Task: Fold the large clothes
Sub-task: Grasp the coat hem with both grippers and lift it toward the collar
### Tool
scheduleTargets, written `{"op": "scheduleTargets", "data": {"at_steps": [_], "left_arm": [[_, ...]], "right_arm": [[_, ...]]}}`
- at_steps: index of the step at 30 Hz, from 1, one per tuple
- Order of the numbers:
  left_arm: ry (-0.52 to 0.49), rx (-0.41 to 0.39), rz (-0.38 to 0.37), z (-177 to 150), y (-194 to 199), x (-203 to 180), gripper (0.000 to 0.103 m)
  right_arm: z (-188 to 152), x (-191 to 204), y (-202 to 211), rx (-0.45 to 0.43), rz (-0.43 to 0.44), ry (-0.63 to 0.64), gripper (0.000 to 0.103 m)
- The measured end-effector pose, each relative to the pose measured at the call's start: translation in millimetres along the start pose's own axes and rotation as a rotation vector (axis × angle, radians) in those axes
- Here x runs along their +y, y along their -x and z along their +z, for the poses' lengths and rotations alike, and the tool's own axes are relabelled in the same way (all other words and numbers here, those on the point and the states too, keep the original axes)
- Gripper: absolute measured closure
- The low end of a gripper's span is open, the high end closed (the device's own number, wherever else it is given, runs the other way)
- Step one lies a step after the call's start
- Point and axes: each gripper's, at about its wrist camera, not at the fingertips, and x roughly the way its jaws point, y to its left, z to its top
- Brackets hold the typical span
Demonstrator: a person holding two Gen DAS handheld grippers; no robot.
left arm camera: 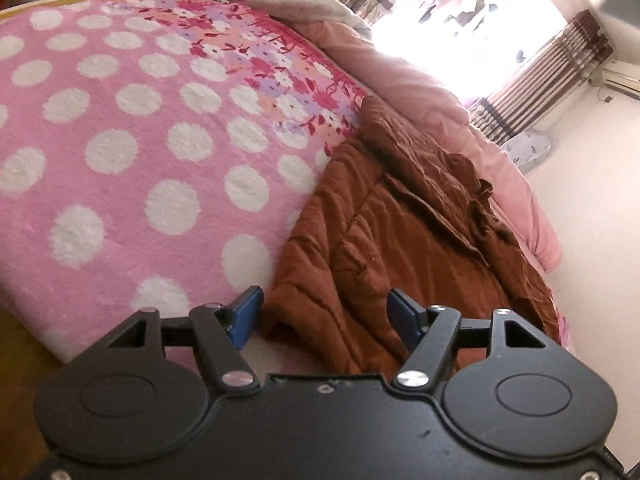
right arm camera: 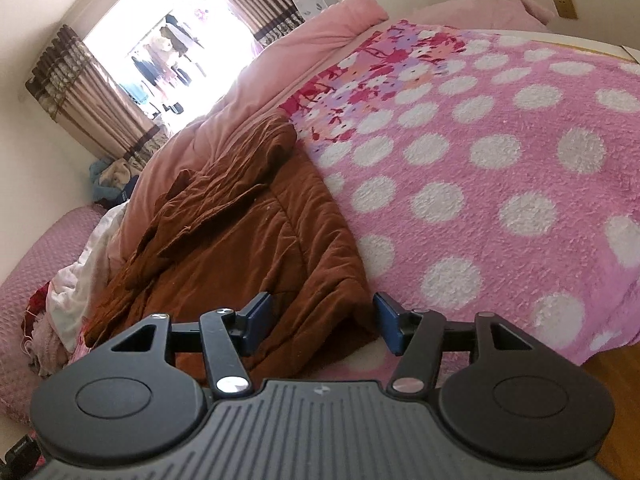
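A brown quilted garment (left arm camera: 404,240) lies crumpled on a pink blanket with white dots (left arm camera: 120,152), near the bed's edge. In the left wrist view, my left gripper (left arm camera: 325,312) stands open over the garment's near hem. The left blue pad sits just off the cloth and the other is above it. In the right wrist view, the same garment (right arm camera: 248,236) lies left of the dotted blanket (right arm camera: 500,184). My right gripper (right arm camera: 323,314) is open with the garment's near corner between its pads, and neither pad presses on the cloth.
A pale pink duvet (left arm camera: 416,80) is bunched behind the garment. A bright window with striped curtains (right arm camera: 96,92) lies beyond. A heap of mixed clothes (right arm camera: 64,292) sits at the left in the right wrist view. Wooden floor (right arm camera: 616,384) shows past the bed's edge.
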Motion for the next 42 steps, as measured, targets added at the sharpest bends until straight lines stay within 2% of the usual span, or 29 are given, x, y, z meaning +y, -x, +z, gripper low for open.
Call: {"op": "scheduleTargets", "data": {"at_steps": [1,2,3,4,5,7,9,13,14,15,16,18,19,21,24,29,32,33,34,35,38,42], "left_arm": [[-0.004,0.002,0.003,1.6,-2.3,-2.2,0.034],[-0.007,0.007,0.006,2.4,-3.4,-5.0,0.042],[-0.005,0.007,0.016,2.7,-3.9,-7.2,0.044],[-0.006,0.007,0.024,3.3,-3.5,-8.6,0.053],[-0.008,0.015,0.027,4.0,-3.3,-9.2,0.096],[0.018,0.019,0.023,6.3,2.2,-4.2,0.093],[0.022,0.012,-0.008,7.3,7.7,1.6,0.092],[0.024,0.051,0.018,0.7,-3.6,10.3,0.092],[0.021,0.04,0.005,-1.1,-3.1,10.8,0.091],[0.019,0.035,0.006,-1.6,-2.0,10.8,0.086],[0.029,0.029,-0.001,-1.6,0.1,11.9,0.082],[0.043,0.03,-0.032,0.0,3.6,14.5,0.062],[0.039,0.028,-0.038,1.1,5.5,14.5,0.058],[0.024,0.026,-0.03,2.1,6.1,12.5,0.056],[0.013,0.028,-0.04,1.4,1.6,9.6,0.055],[-0.01,0.044,-0.043,2.8,-7.2,2.0,0.055],[-0.031,0.045,-0.027,4.4,-11.3,-2.9,0.06],[-0.04,0.048,-0.023,5.2,-12.4,-4.5,0.064],[-0.049,0.051,-0.016,5.7,-13.4,-5.6,0.07],[-0.055,0.058,-0.013,6.4,-14.4,-6.7,0.083],[-0.068,0.046,-0.033,8.4,-11.7,-10.4,0.088],[-0.097,0.009,-0.074,19.3,-5.5,-24.0,0.09]], "right_arm": [[-0.9,0.5,-0.9,-0.002,-0.001,0.004,0.034],[-0.4,1.5,-2.7,-0.003,-0.004,0.008,0.036],[-0.8,2.5,-3.3,-0.003,-0.014,0.009,0.051],[-1.3,3.5,-3.6,0.003,-0.034,0.015,0.076],[-0.6,4.2,-4.5,0.007,-0.046,0.019,0.079],[1.4,3.6,0.0,-0.011,-0.036,0.009,0.088],[4.5,1.3,8.5,-0.03,-0.012,-0.018,0.089],[5.9,-7.8,9.3,-0.016,-0.001,-0.043,0.088],[4.2,-8.5,6.4,-0.008,-0.013,-0.044,0.088],[2.1,-9.7,4.2,-0.001,-0.023,-0.047,0.084],[0.4,-10.9,3.1,0.002,-0.032,-0.049,0.072],[-0.2,-12.7,5.6,-0.006,-0.025,-0.064,0.066],[0.8,-13.6,6.8,-0.004,-0.017,-0.071,0.059],[3.0,-14.3,7.9,0.001,-0.01,-0.068,0.054],[4.6,-11.8,5.3,0.02,-0.006,-0.051,0.054],[3.5,-1.3,-1.9,0.032,0.002,-0.015,0.048],[4.3,2.0,-5.3,0.046,0.012,-0.016,0.048],[4.3,2.8,-5.6,0.047,0.013,-0.014,0.053],[4.3,3.5,-6.0,0.049,0.012,-0.013,0.065],[4.3,3.6,-6.9,0.057,0.016,-0.014,0.071],[4.0,3.7,-6.8,0.056,0.018,-0.025,0.084],[9.7,4.9,-3.2,0.039,0.062,-0.07,0.089]]}}
